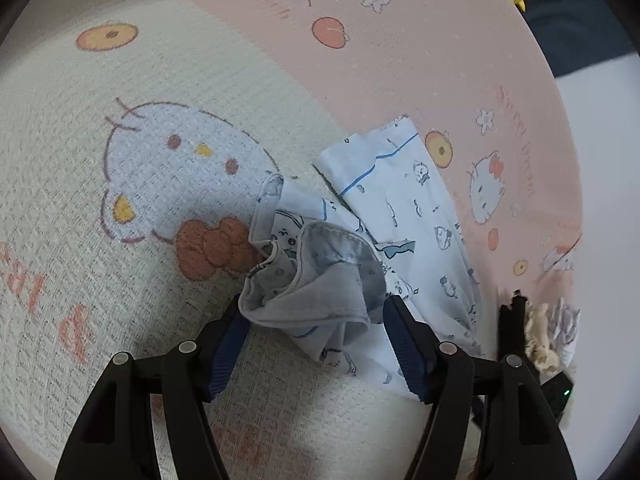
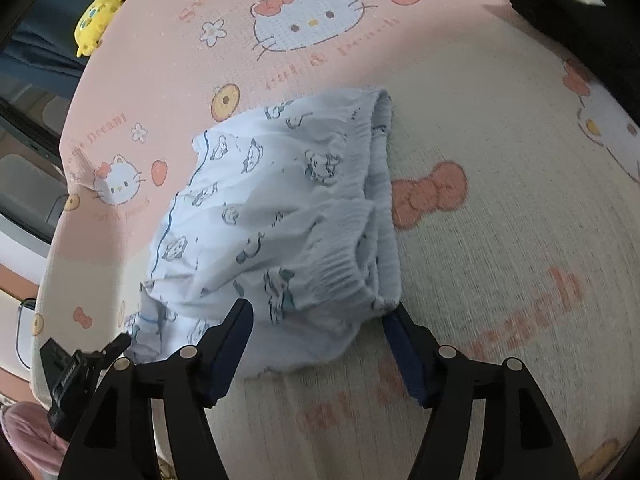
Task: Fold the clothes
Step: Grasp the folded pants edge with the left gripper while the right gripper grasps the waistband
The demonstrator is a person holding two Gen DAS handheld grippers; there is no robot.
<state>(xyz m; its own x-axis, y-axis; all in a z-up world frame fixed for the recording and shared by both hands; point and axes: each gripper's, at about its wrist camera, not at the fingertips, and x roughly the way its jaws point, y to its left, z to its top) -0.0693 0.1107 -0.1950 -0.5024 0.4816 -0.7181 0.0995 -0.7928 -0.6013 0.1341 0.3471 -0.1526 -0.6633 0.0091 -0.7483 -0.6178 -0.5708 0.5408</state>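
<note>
A pale blue garment with small cartoon prints and blue piping (image 1: 404, 200) lies on the cat-print mat (image 1: 120, 200). In the left wrist view one crumpled hem end rises in a bunch between the fingers of my left gripper (image 1: 315, 306). Those jaws stand wide apart, so the cloth rests loose between them. In the right wrist view the same garment (image 2: 280, 200) lies partly folded, with its gathered elastic waistband (image 2: 372, 152) on the right. My right gripper (image 2: 319, 310) is open at the near edge of the cloth, with the fabric's edge between its fingertips.
A yellow plush toy (image 2: 96, 20) sits past the mat's far edge. A dark object (image 2: 560, 0) lies at the top right of the right wrist view. The left gripper's body (image 2: 72, 364) and a pink sleeve (image 2: 28, 432) show at the lower left.
</note>
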